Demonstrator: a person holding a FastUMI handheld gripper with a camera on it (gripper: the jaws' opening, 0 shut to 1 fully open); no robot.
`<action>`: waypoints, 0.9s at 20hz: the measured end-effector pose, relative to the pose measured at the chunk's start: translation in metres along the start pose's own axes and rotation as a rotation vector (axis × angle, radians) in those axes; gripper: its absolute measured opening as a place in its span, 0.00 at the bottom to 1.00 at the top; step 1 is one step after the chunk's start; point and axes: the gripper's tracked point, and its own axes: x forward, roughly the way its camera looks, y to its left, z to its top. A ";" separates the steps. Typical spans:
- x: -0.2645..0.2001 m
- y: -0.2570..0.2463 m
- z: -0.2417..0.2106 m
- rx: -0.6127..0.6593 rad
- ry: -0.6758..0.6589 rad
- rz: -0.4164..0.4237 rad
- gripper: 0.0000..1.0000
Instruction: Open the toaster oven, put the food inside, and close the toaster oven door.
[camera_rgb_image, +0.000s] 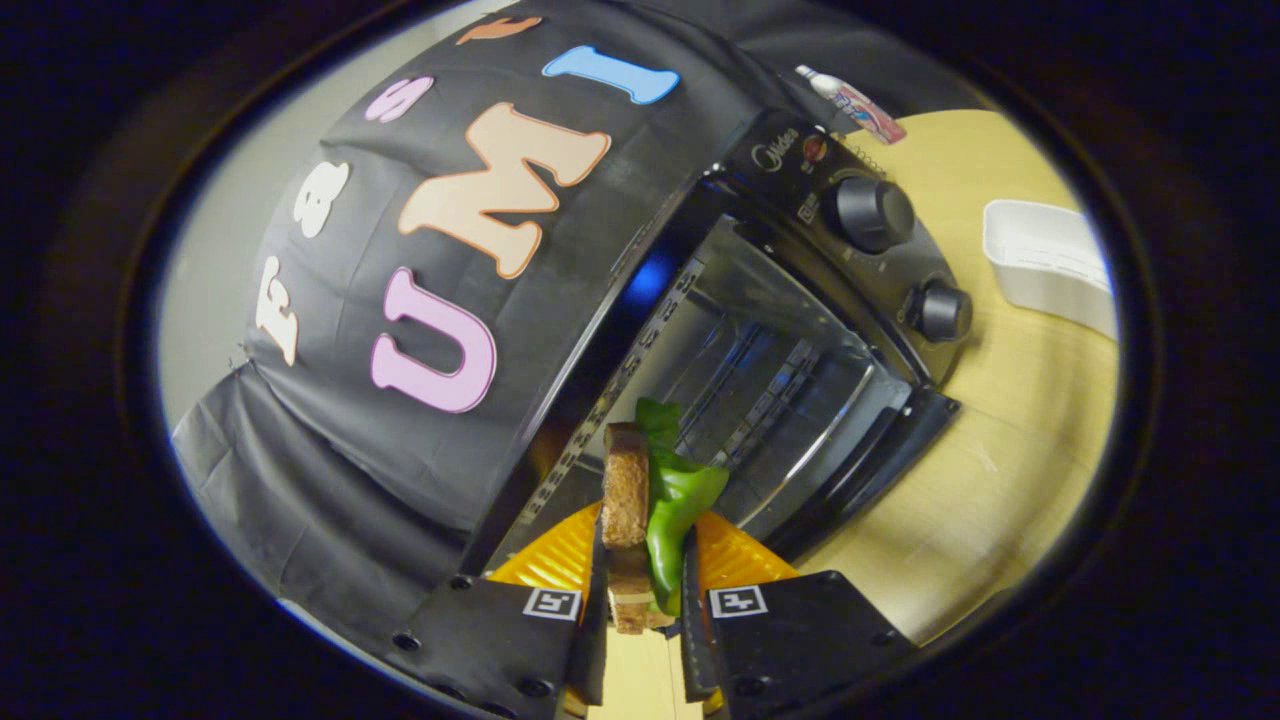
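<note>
A black toaster oven (800, 190) stands on the wooden table, seen tilted, with its door (850, 470) swung down open and the metal cavity (740, 370) showing. My gripper (645, 570) is shut on a sandwich (626, 495) of brown bread with a green lettuce leaf (675, 500) sticking out. The sandwich is held on edge between both fingers, just in front of the open cavity and above the lowered door.
Two round knobs (870, 212) sit on the oven's control panel. A white rectangular tray (1050, 260) lies on the table (1000, 480) beyond the oven. A small tube (855, 103) lies past the oven's far corner. Black cloth wall stands to the other side.
</note>
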 end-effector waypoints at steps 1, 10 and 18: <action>0.007 -0.002 0.002 0.013 -0.011 -0.002 0.32; 0.039 -0.016 0.021 -0.009 -0.044 -0.024 0.39; 0.017 -0.038 0.041 -0.137 -0.120 -0.168 0.76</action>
